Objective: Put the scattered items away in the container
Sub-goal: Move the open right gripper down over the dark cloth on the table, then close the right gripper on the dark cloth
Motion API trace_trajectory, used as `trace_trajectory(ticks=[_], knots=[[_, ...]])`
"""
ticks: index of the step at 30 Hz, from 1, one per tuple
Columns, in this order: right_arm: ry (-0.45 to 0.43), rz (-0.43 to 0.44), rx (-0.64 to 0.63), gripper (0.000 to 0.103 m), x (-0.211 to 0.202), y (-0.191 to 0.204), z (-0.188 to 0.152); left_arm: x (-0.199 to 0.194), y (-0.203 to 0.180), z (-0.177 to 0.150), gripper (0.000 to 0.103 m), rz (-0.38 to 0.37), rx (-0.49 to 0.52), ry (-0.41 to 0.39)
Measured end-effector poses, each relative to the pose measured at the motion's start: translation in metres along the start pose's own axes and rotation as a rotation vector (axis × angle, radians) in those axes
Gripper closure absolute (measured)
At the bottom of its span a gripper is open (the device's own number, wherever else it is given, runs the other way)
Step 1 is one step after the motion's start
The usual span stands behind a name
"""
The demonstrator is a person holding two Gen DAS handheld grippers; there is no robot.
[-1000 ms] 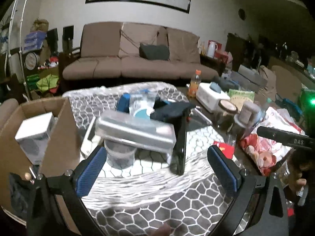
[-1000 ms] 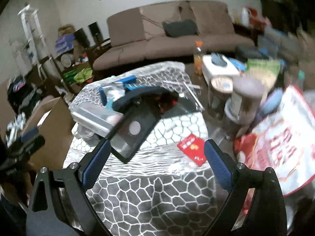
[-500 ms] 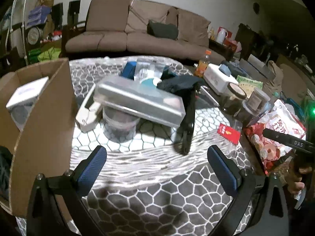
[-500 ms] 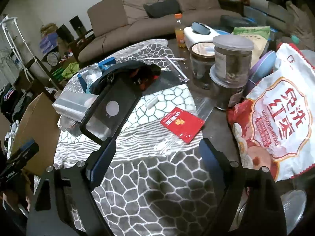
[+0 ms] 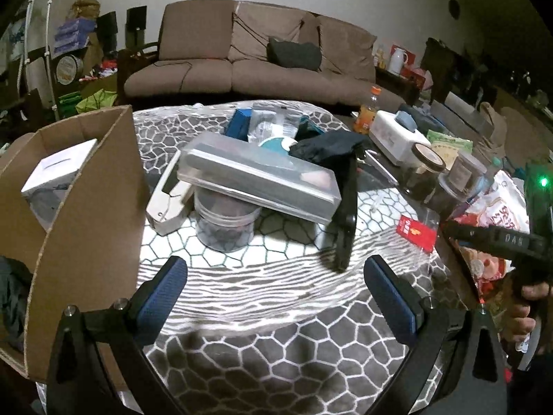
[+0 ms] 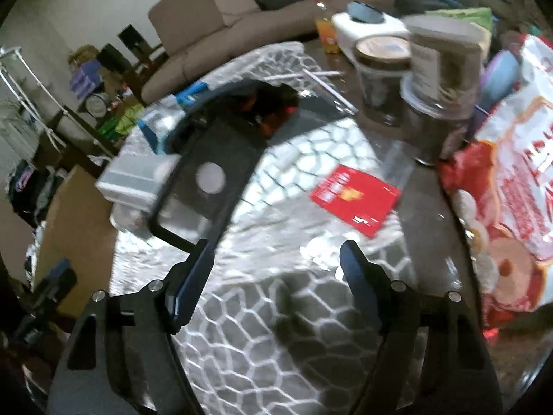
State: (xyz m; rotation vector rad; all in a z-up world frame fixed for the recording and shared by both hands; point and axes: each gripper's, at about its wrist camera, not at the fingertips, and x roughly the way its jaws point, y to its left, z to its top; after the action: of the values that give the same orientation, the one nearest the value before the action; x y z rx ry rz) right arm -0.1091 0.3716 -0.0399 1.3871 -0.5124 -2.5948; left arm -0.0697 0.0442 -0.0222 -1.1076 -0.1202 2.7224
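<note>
The brown cardboard box that serves as my container stands open at the left edge of the table, with a white carton already inside it. Just to its right on the grey-and-white honeycomb-patterned tablecloth sits the clutter: a long translucent plastic case lying tilted on top of a round clear jar with dark contents, and a cream-coloured clip-like tool touching the jar's left side. A flat black rectangular case with a round white spot leans against the right end of the long case, its lower edge on the cloth. Behind them lie a dark crumpled cloth and a blue box.

My left gripper hovers above the near part of the tablecloth with its blue-padded fingers spread wide and nothing between them. My right gripper is likewise released, fingers apart and empty, its left fingertip just beside the lower corner of the black case; that view is blurred.

A small red packet lies flat on the cloth to the right. Further right stand two lidded jars, an orange drink bottle and a large red-and-white snack bag. A brown sofa fills the background.
</note>
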Motion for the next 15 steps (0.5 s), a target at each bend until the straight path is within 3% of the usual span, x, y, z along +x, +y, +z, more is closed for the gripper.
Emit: trace_trajectory(ticks=[9, 15], knots=[[-0.069, 0.086, 0.037, 0.03, 0.024, 0.03, 0.043, -0.004, 0.012, 0.009, 0.0, -0.03, -0.005, -0.021], [-0.075, 0.154, 0.211, 0.039, 0.061, 0.009, 0.089, 0.005, 0.016, 0.024, 0.0, -0.041, 0.015, -0.064]])
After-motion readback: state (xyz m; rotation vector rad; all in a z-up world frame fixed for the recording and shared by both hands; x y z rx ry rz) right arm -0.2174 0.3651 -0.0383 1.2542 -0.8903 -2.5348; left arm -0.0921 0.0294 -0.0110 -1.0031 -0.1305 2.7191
